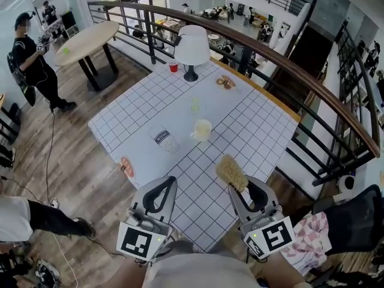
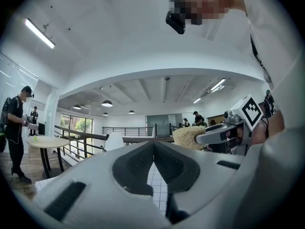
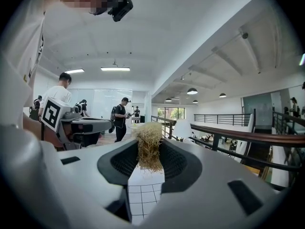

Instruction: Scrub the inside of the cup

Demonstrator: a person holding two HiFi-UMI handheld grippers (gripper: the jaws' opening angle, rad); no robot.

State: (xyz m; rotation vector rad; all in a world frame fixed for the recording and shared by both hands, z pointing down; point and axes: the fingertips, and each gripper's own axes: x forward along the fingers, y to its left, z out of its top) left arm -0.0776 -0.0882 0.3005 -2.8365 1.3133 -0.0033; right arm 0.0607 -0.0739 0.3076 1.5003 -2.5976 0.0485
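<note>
A cream cup (image 1: 203, 128) stands upright near the middle of the white grid-cloth table (image 1: 258, 131), well beyond both grippers. My right gripper (image 1: 243, 185) is shut on a straw-coloured loofah scrubber (image 1: 230, 171), which sticks out forward over the table's near edge. In the right gripper view the scrubber (image 3: 149, 145) sits pinched between the jaws of the right gripper (image 3: 149, 143). My left gripper (image 1: 170, 180) hangs level with it to the left, shut with nothing in it; its jaws meet in the left gripper view (image 2: 153, 153). The cup's inside is not visible.
On the table are a flat packet (image 1: 164, 140), a clear glass (image 1: 194, 106), a white lamp (image 1: 192, 47), a small red cup (image 1: 173, 66) and a plate of food (image 1: 225, 81). A railing (image 1: 312, 86) runs behind and to the right. A person (image 1: 33, 62) stands far left.
</note>
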